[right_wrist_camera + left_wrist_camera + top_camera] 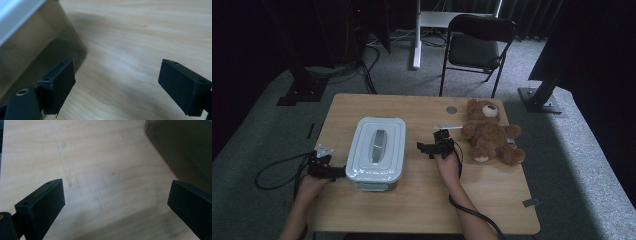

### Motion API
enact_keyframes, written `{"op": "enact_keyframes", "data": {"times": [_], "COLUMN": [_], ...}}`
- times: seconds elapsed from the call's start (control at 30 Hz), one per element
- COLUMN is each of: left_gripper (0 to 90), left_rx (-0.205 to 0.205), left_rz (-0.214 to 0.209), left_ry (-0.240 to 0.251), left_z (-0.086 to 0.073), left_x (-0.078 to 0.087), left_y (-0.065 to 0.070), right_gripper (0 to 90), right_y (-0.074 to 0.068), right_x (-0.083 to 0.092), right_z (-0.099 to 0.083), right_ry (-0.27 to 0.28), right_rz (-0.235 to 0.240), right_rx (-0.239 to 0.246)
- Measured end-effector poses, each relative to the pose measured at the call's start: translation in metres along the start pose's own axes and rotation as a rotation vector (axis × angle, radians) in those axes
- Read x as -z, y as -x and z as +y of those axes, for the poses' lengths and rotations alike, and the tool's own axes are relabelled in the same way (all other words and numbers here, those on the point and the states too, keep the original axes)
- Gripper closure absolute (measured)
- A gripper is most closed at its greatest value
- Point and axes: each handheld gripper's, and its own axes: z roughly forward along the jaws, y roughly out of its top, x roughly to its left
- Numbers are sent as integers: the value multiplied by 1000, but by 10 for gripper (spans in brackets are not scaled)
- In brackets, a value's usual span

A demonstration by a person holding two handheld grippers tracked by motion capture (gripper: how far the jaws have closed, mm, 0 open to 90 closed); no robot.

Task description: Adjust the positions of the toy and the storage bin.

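Now both the left gripper (332, 172) and right gripper (426, 148) flank the lidded box (376, 152), jaws wide, empty.

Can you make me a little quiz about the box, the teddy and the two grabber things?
1. True or false: the lid is on the storage box.
2. Which gripper is nearer the teddy bear: A the left gripper, B the right gripper?
3. Fill in: both grippers have their jaws ____.

Key
1. True: the white lid with its grey handle sits on top of the box.
2. B: it hovers between the box and the bear; the left one is at the box's near left corner.
3. Open: each gripper view shows bare table between the jaws.
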Motion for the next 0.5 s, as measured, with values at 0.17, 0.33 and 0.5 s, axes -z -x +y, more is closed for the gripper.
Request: {"op": "enact_keyframes", "data": {"times": [0.17,0.33,0.5], "left_gripper": [18,18,19], "left_rx": [-34,-81,-100], "left_rz": [-15,-59,-62], "left_ry": [2,-8,-8], "left_z": [11,18,21], "left_x": [-3,-6,-3], "left_y": [7,17,28], "right_gripper": [131,126,125], "right_y": [-6,-8,-10], "right_x": [-8,-7,-6], "right_z": [-3,-4,-7], "right_ry": [-26,-4,15], "right_rz": [9,45,78], "right_rx": [20,28,42]}}
